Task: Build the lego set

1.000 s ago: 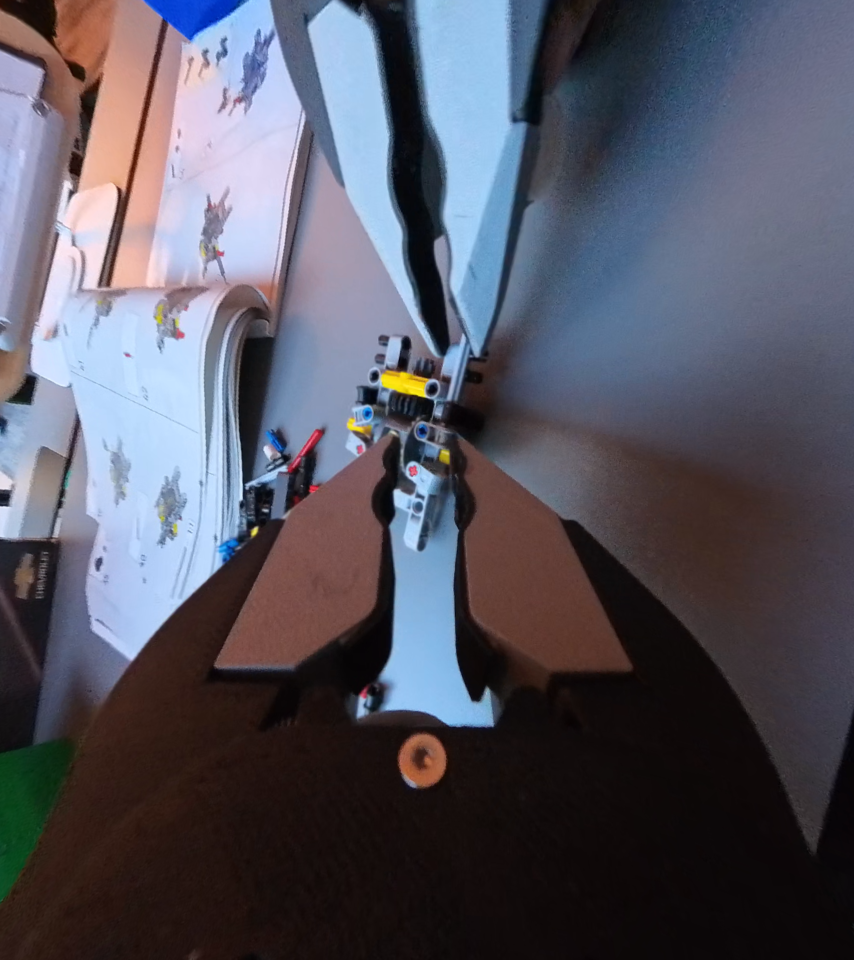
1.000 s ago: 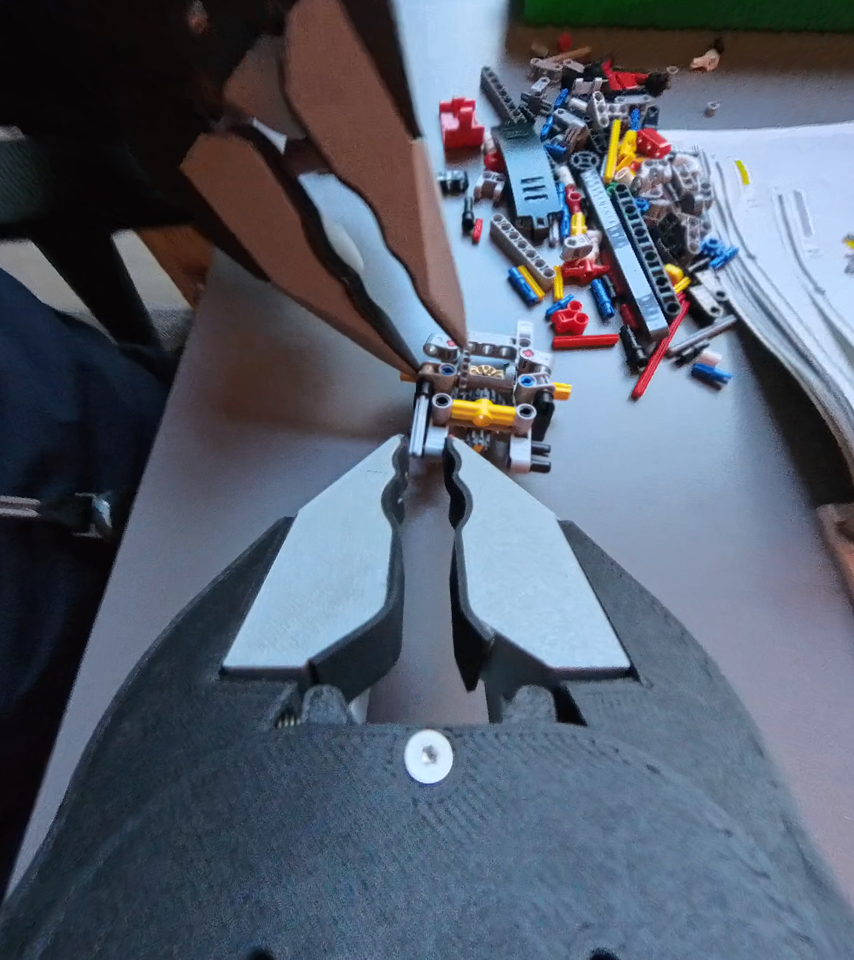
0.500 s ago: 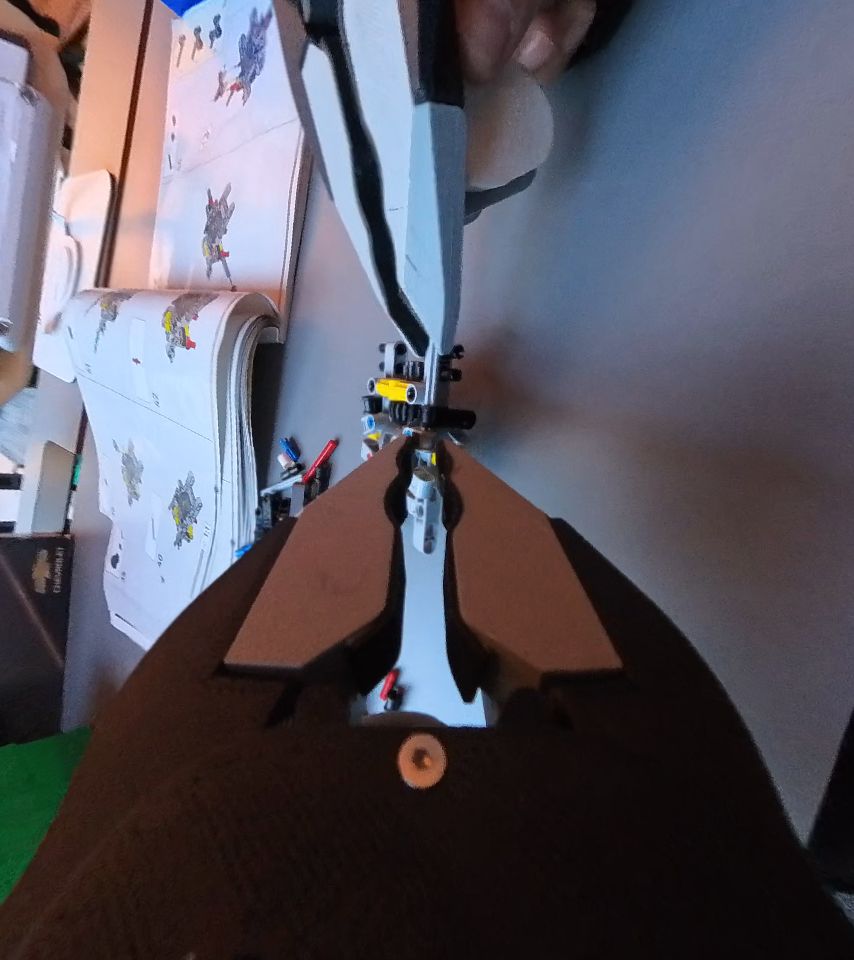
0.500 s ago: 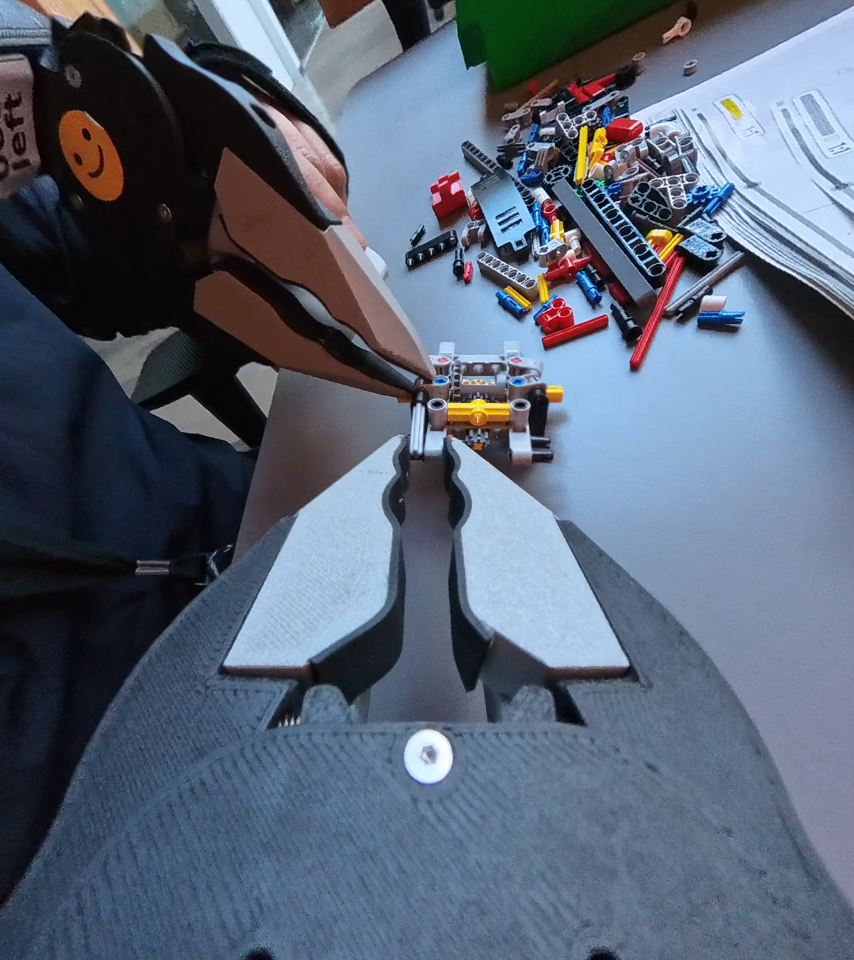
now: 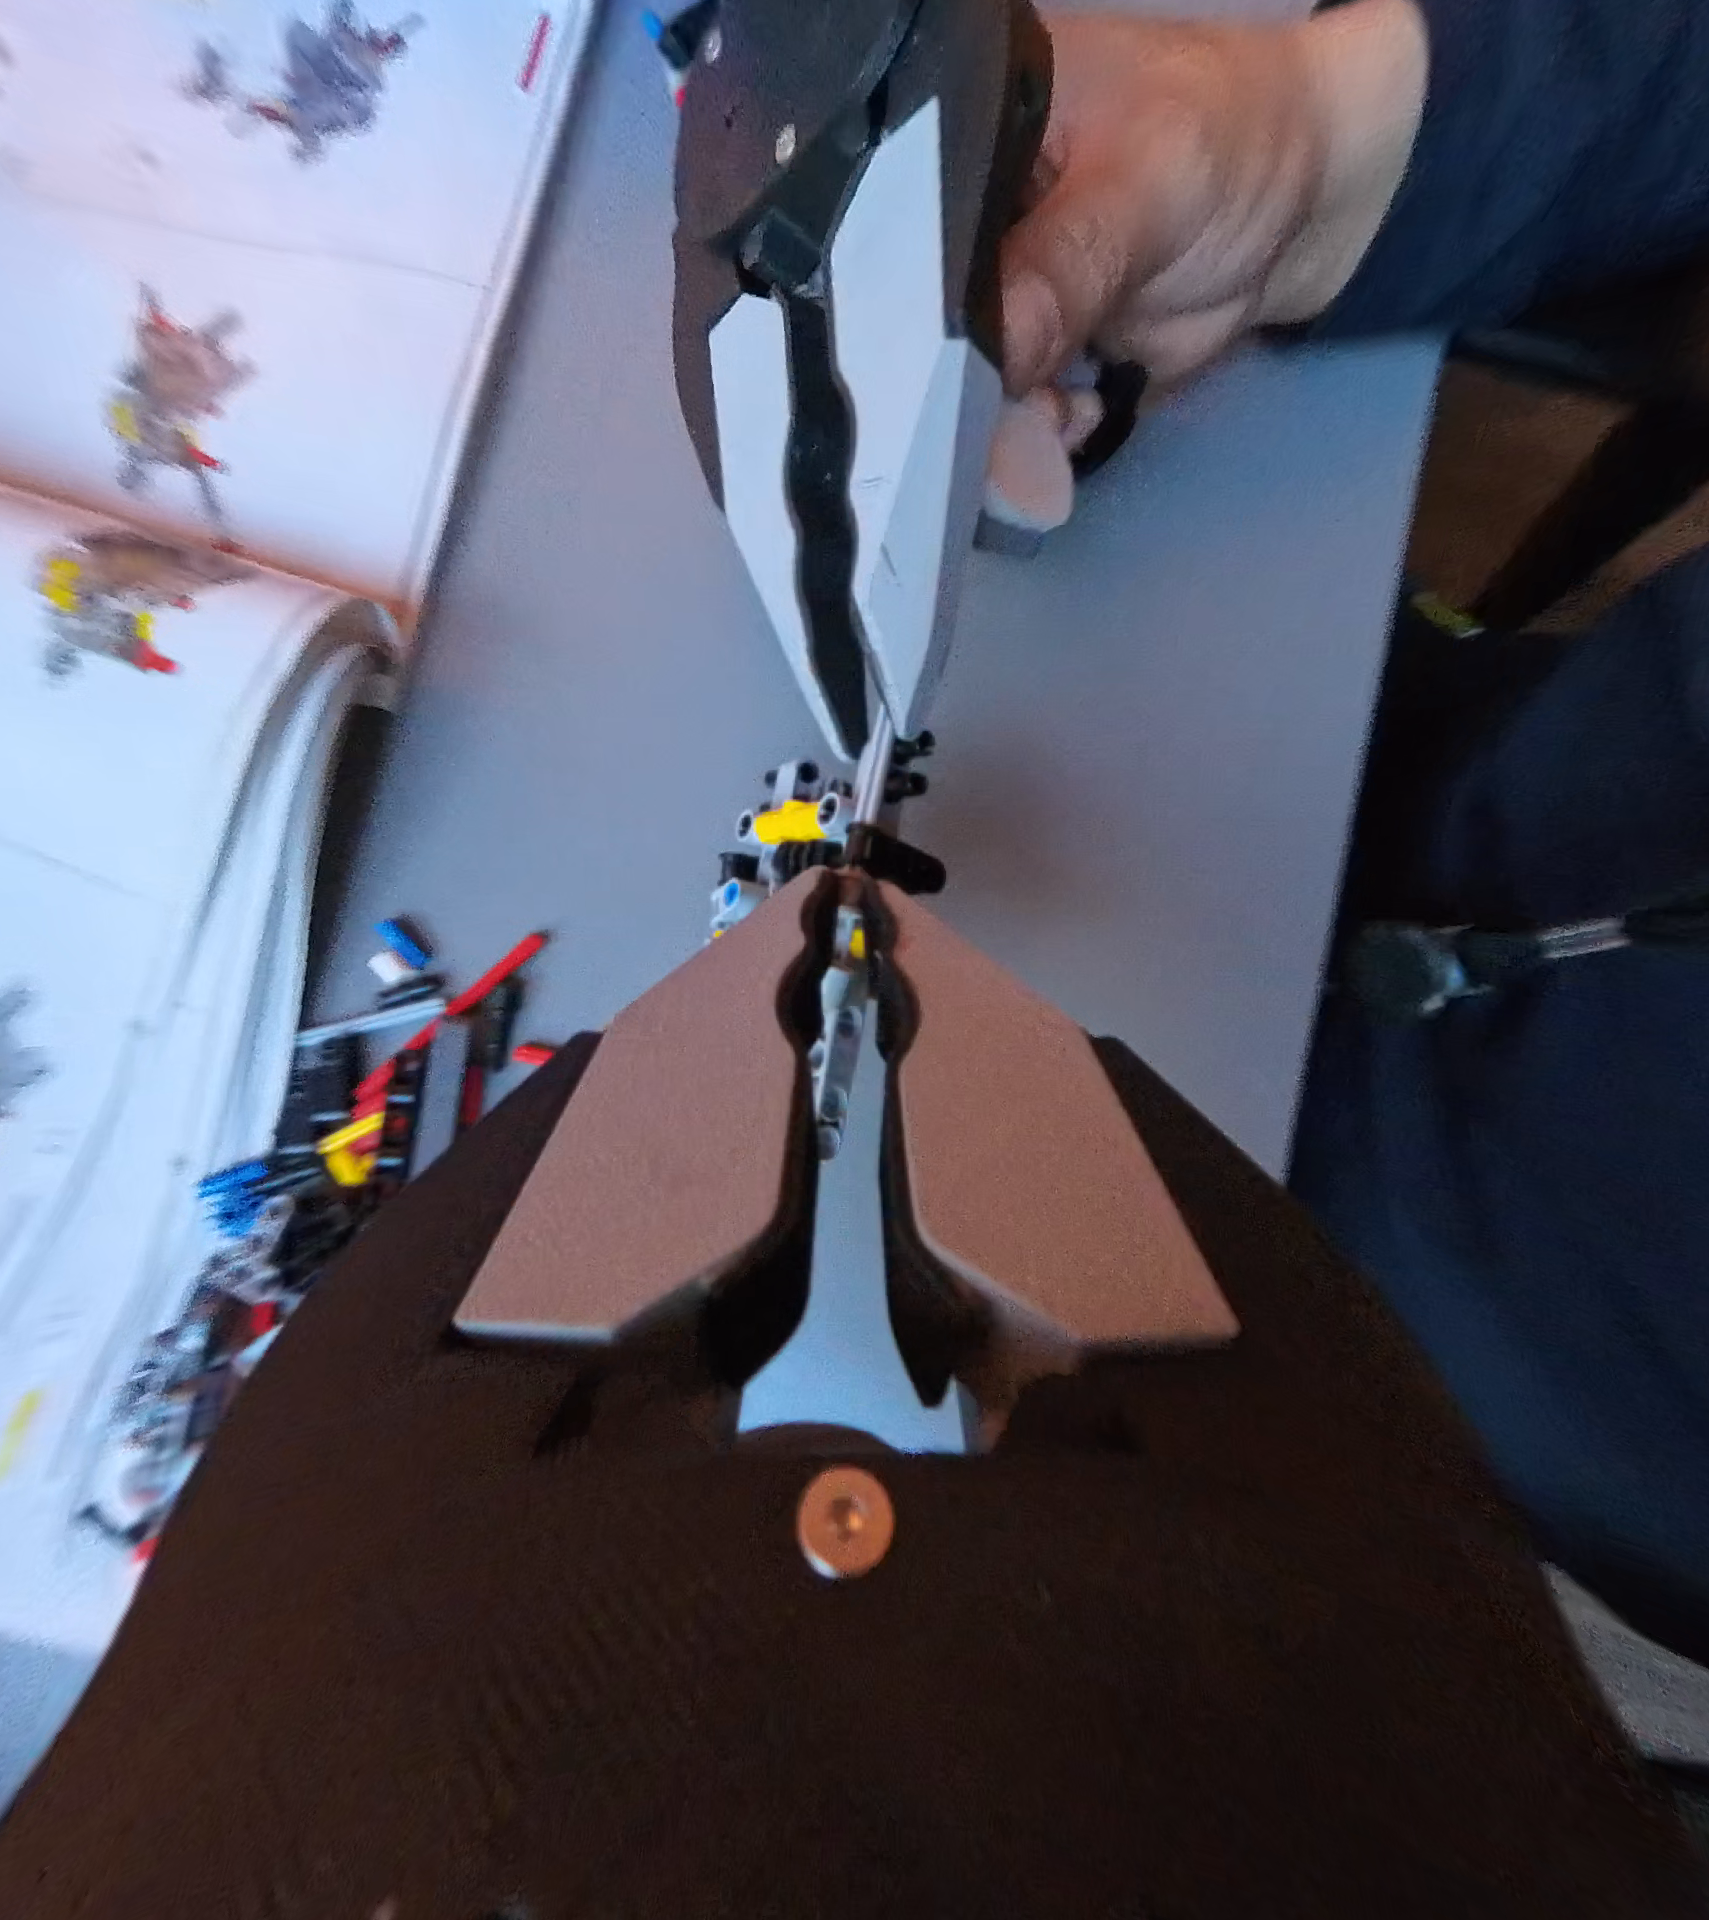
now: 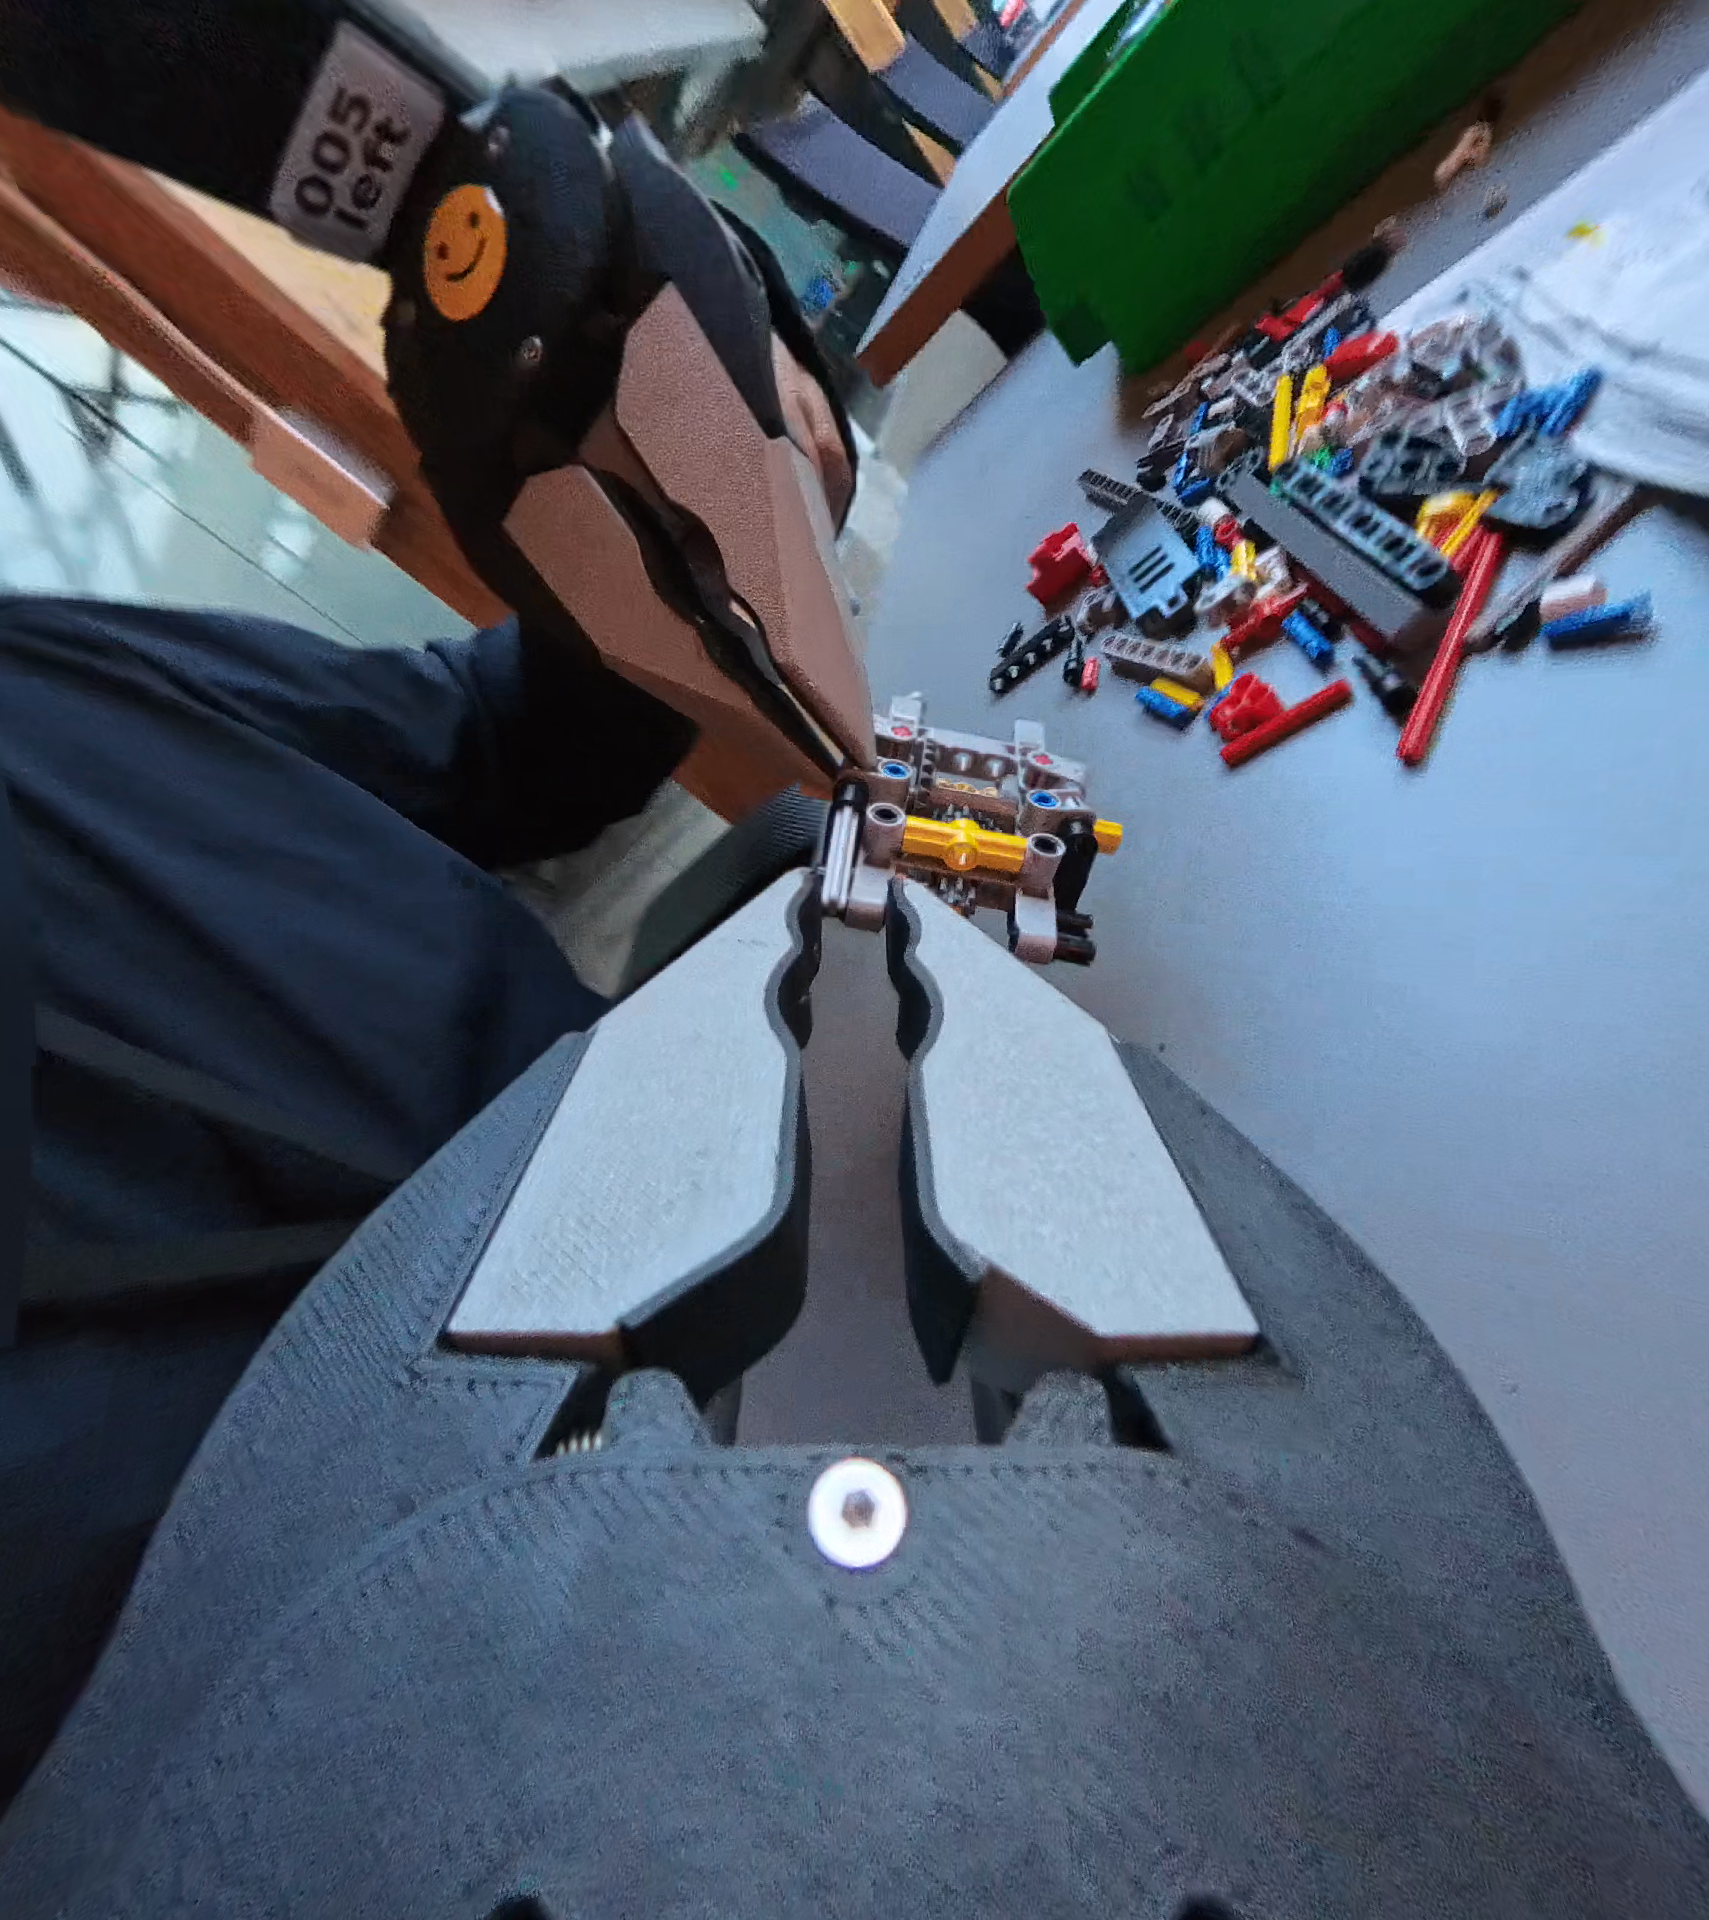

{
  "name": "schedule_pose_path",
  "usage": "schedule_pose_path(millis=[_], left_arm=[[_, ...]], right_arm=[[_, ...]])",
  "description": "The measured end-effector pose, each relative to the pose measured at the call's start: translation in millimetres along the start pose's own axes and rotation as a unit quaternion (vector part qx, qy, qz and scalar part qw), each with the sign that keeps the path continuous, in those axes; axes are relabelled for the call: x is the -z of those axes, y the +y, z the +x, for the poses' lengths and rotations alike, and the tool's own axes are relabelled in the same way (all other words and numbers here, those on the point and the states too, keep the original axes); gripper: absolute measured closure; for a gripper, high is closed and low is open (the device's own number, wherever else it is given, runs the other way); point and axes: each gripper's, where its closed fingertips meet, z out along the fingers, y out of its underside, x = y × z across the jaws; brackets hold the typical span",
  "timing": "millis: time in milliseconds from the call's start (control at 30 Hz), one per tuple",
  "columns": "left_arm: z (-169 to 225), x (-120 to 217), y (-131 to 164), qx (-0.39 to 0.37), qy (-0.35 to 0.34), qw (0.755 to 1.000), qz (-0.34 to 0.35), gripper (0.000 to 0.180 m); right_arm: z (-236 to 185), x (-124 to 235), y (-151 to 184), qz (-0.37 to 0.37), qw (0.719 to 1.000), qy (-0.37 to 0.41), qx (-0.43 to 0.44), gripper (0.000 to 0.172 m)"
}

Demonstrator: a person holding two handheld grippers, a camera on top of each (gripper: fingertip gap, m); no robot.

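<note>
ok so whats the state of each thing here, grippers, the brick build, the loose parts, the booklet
left gripper: shut, tips at the build's corner
right gripper: shut on the build's grey edge
brick assembly: part-built, held up off the table
loose bricks: piled on the table
instruction booklet: lying open

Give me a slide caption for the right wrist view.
Two handheld grippers pinch a small brick assembly on a grey table, beside loose pieces.

grey rectangular label (image 6: 351, 145) on the black body of the brown-fingered left gripper (image 6: 845, 764): bears short printed writing | round orange sticker (image 6: 463, 252) beside it: smiling-face sign | open white instruction booklet (image 5: 102, 520): pictures only, blurred, nothing legible
</note>
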Motion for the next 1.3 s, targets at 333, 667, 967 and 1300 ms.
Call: schedule_pose_path(millis=[333, 667, 967, 1300], left_arm=[[-12.4, -28.8, 12.4, 0.101, 0.152, 0.983, -0.031, 0.18], [-25.1, -18.2, 35.3, 0.02, 0.049, 0.998, -0.031, 0.171], [-41.5, -31.1, 74.9, -0.083, -0.075, 0.992, -0.054, 0.153], [-26.5, -29.9, 57.8, -0.052, -0.036, 0.997, 0.04, 0.18]], right_arm=[[18.0, 10.0, 20.9, -0.074, 0.993, 0.074, 0.046, 0.149], [36.2, 22.6, 26.9, -0.127, 0.962, 0.183, 0.161, 0.14], [43.8, 7.4, 39.2, -0.166, 0.937, 0.223, 0.21, 0.131], [46.1, 6.5, 51.7, -0.21, 0.912, 0.237, 0.262, 0.149]])
